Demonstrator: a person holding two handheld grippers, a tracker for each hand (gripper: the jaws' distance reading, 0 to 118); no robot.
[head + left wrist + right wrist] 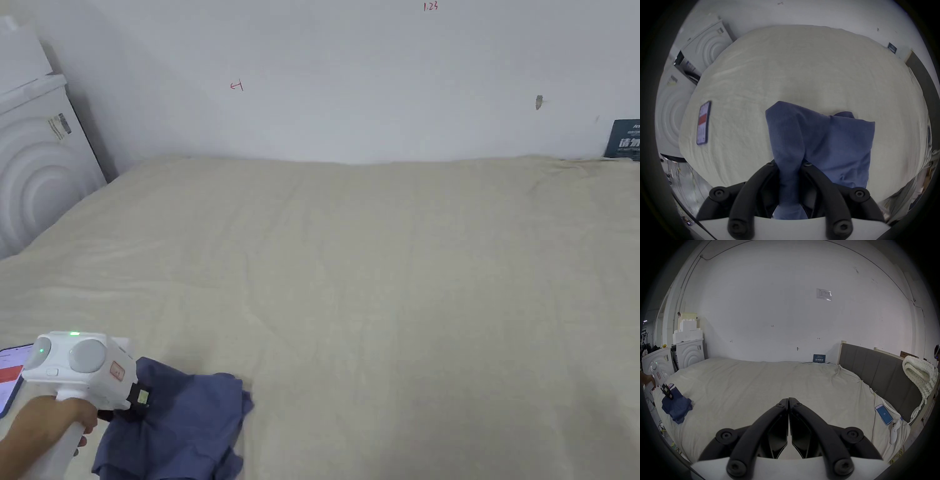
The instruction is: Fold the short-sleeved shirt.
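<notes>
— Where's the shirt?
— The blue shirt [181, 425] sits bunched at the near left corner of the bed [387, 262], a fold of it clamped between the jaws of the left gripper [790, 164]
— And the other one?
— The right gripper [788, 400] hangs over the bedsheet well apart from it — jaws pressed together on nothing, a phone [703, 122] lying beside the shirt

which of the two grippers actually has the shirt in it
The left gripper: both jaws are clamped on a bunched fold of the blue shirt. The right gripper is shut on nothing, over bare bed.
</notes>
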